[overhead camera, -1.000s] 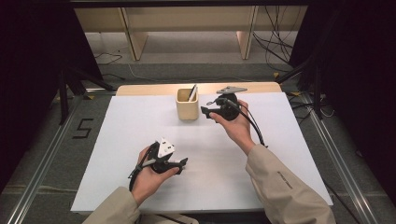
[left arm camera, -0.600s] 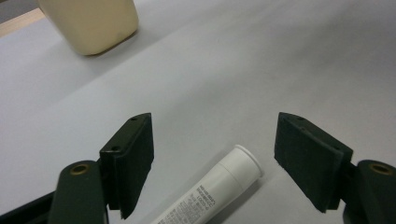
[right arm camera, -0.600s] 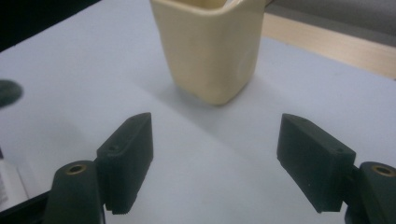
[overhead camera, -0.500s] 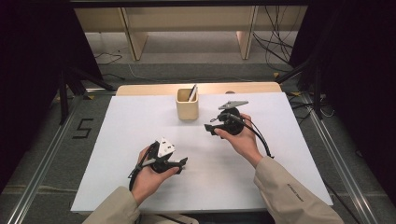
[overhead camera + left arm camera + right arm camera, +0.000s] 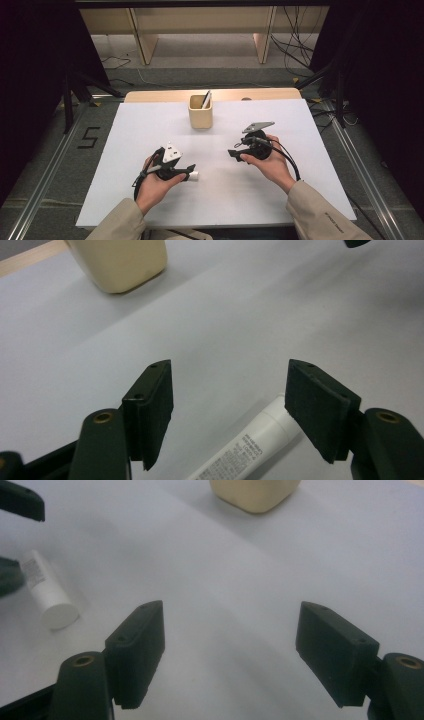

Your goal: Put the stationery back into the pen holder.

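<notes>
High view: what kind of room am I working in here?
Probably a lab or recording bay, not a home: a white-topped table with a taped floor marking beside it, loose cables on the floor behind, and dark curtains along the sides.

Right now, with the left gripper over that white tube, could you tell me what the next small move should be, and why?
Probably keep closing the left gripper onto the white tube. Its jaws have just been closing, yet they stand apart: the tube lies on the white table between them, close against one jaw, with a gap to the other. The right gripper is open over bare table, and the beige cup stands farther off.
</notes>
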`<action>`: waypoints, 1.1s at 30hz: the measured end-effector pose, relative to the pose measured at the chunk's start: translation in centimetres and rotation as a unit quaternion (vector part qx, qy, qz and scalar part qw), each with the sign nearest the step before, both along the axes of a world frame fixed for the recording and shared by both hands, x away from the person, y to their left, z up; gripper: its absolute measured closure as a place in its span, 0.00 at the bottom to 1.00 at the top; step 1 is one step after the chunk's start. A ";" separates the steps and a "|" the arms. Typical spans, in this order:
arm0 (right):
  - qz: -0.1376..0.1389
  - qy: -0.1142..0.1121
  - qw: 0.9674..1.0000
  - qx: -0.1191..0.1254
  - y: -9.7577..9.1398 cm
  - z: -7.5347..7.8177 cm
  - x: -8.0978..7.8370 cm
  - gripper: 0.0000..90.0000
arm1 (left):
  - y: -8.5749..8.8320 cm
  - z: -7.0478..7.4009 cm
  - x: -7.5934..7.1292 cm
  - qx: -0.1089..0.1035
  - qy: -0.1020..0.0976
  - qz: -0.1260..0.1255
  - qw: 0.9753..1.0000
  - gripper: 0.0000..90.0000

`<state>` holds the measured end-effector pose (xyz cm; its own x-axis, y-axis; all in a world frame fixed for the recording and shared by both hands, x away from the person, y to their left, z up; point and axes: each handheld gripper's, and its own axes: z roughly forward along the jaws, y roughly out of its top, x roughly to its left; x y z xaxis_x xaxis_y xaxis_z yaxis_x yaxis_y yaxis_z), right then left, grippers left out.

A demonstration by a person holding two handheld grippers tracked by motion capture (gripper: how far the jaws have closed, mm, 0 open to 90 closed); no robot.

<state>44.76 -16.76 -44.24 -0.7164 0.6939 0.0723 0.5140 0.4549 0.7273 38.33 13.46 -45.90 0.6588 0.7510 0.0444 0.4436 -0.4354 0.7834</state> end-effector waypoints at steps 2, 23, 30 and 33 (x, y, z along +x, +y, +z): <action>0.002 0.003 1.000 -0.004 -0.3 -0.2 -0.3 0.32 | 0.2 -0.1 0.1 0.007 0.008 -0.008 1.000 0.41; 0.012 0.026 0.999 -0.028 -2.1 -1.2 -1.8 0.33 | 0.3 -0.4 0.5 0.083 0.042 -0.107 0.990 0.46; 0.008 0.025 0.999 -0.030 -2.7 -1.4 -2.0 0.33 | -0.1 -0.4 0.6 0.117 0.047 -0.142 0.982 0.48; 0.007 0.029 0.999 -0.032 -2.9 -1.5 -2.0 0.33 | -0.2 -0.6 0.6 0.131 0.052 -0.156 0.978 0.48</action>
<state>42.72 -19.61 -45.78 -0.7225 0.6880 0.0689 0.5469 0.5077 0.6657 38.98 13.21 -46.52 0.8652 0.4844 0.1298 0.3278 -0.7422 0.5845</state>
